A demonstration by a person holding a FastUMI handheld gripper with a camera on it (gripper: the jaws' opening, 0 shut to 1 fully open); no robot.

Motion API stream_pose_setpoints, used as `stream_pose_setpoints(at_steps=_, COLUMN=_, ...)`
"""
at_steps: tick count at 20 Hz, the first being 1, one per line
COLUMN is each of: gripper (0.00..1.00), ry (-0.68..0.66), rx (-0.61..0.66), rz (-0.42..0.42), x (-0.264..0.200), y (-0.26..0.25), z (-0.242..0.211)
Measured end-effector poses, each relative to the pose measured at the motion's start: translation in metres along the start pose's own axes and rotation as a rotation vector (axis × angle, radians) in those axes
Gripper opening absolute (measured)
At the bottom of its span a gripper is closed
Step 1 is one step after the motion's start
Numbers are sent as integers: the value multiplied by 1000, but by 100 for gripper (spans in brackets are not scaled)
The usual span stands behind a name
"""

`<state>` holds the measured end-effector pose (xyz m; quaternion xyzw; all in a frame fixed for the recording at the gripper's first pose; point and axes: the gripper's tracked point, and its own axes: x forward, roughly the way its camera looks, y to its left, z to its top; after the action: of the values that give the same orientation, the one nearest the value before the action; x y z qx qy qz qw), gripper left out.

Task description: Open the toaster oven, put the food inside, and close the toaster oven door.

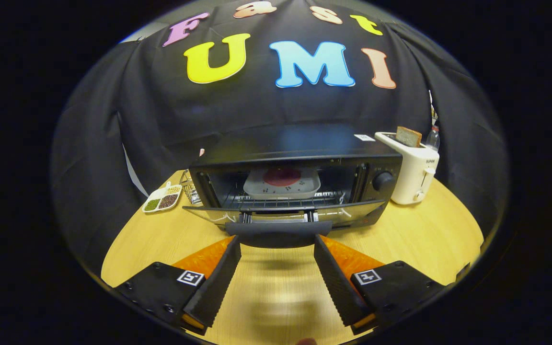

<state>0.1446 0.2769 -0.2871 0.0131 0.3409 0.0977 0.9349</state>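
A black toaster oven (300, 158) stands on the wooden table with its glass door (285, 215) folded down flat toward me. Inside, on the wire rack, rests a pale square plate (281, 184) carrying a round dark red piece of food (281, 176). The door's dark handle (278, 234) lies just ahead of my fingertips, spanning the gap between them. My gripper (277, 244) is open, its fingers spread wide on either side of the handle's ends, with nothing pressed between them.
A white toaster (412, 167) with a slice of bread (408, 136) in its slot stands right of the oven, a clear bottle (432, 138) behind it. A small divided dish (163, 199) of grains sits left of the oven. The round wooden table (424, 230) extends on both sides.
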Motion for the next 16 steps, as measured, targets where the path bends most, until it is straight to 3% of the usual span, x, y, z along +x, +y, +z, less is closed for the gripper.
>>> stream_pose_setpoints(at_steps=5, gripper=98, ry=-144, rx=-51, rz=12, x=-15, y=-7, z=51)
stream_pose_setpoints(at_steps=11, gripper=98, ry=-304, rx=-85, rz=20, x=-97, y=-24, z=81)
stream_pose_setpoints(at_steps=16, gripper=97, ry=-352, rx=-69, rz=-11, x=-159, y=-58, z=79)
